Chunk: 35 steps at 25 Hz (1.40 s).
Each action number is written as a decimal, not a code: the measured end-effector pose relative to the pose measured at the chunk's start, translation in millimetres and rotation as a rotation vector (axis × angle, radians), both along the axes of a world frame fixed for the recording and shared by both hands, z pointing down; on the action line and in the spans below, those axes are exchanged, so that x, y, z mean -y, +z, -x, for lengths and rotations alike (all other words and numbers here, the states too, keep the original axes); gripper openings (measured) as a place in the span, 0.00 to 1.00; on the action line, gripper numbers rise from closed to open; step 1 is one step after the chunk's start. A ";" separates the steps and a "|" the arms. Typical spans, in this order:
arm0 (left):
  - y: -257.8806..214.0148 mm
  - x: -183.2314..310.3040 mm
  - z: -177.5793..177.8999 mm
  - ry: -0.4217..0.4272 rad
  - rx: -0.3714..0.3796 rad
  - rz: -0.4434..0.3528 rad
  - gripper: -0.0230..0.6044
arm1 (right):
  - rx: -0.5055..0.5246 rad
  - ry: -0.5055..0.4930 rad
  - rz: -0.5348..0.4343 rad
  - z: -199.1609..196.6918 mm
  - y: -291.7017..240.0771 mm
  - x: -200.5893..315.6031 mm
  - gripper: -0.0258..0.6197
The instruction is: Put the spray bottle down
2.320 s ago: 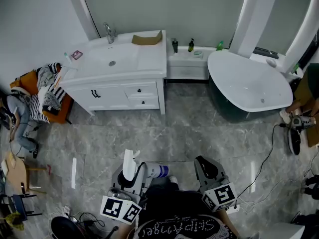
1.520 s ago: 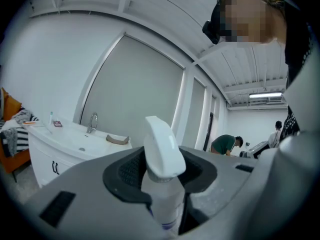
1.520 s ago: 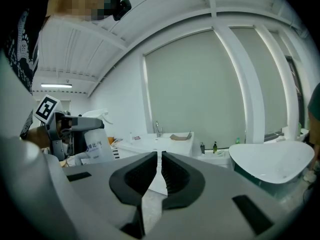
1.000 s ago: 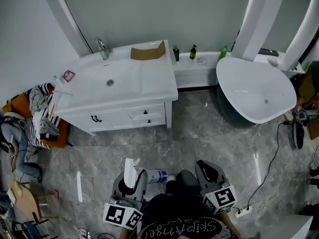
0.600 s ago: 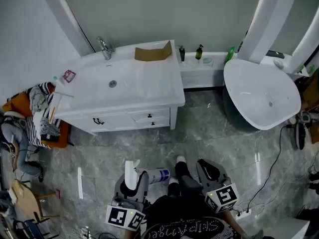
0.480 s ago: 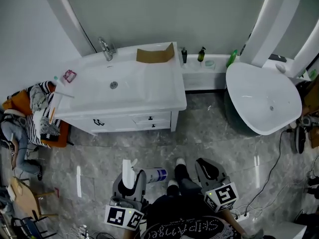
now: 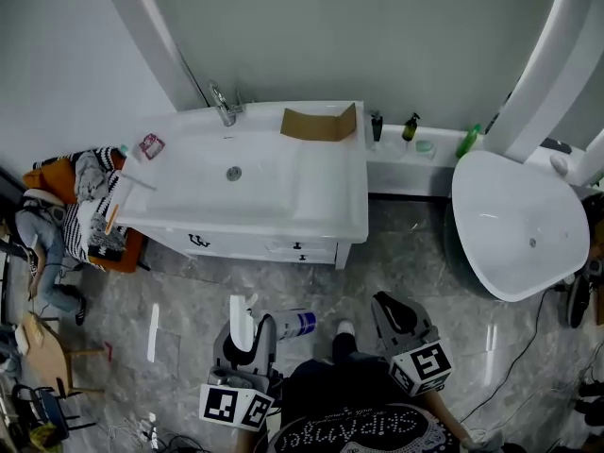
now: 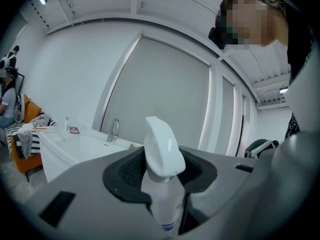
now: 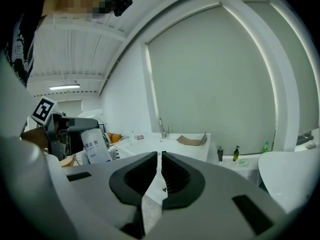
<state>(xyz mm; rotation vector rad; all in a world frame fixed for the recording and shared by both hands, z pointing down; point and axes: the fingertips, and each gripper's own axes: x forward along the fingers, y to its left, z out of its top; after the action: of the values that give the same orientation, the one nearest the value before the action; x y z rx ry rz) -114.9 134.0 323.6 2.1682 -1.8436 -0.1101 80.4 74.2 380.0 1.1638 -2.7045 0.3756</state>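
Note:
The spray bottle [image 7: 294, 324] is white with a blue label and a white trigger head [image 8: 161, 149]. It lies sideways over the floor in the head view, and my left gripper [image 7: 253, 327] is shut on its neck. In the left gripper view the head sticks up between the pads of the left gripper [image 8: 162, 176]. My right gripper [image 7: 394, 311] is level beside it, apart from the bottle. Its jaws are shut with nothing in them, as the right gripper view shows at the right gripper [image 9: 160, 171]. That view also catches the bottle [image 9: 95, 145] off to the left.
A white vanity [image 7: 311, 225] with a sink basin and faucet [image 7: 224, 107] stands ahead, with a brown paper piece [image 7: 319, 124] on it. A white tub [image 7: 519, 225] is at the right, and small bottles [image 7: 411, 125] line a ledge. An orange chair with clothes [image 7: 85, 196] sits left.
Both grippers have moved across the marble floor toward the vanity, which now lies closer. The left gripper still holds the bottle the same way, and the right stays shut.

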 end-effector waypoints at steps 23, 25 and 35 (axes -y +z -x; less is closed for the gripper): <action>13.5 187.8 -8.9 0.130 -0.053 0.012 0.29 | -0.019 0.165 0.048 -20.2 14.5 148.2 0.10; 10.1 209.1 -2.4 0.141 -0.048 0.006 0.29 | -0.017 0.174 0.038 -11.6 9.1 167.7 0.10; 7.1 282.3 35.8 0.190 -0.024 -0.001 0.29 | -0.023 0.235 0.048 20.4 9.6 227.5 0.10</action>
<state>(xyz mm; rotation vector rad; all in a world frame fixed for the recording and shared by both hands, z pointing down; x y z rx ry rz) -150.7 -148.4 330.7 2.3189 -1.6145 -0.0953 60.0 -153.3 389.6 1.4666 -2.5301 0.4531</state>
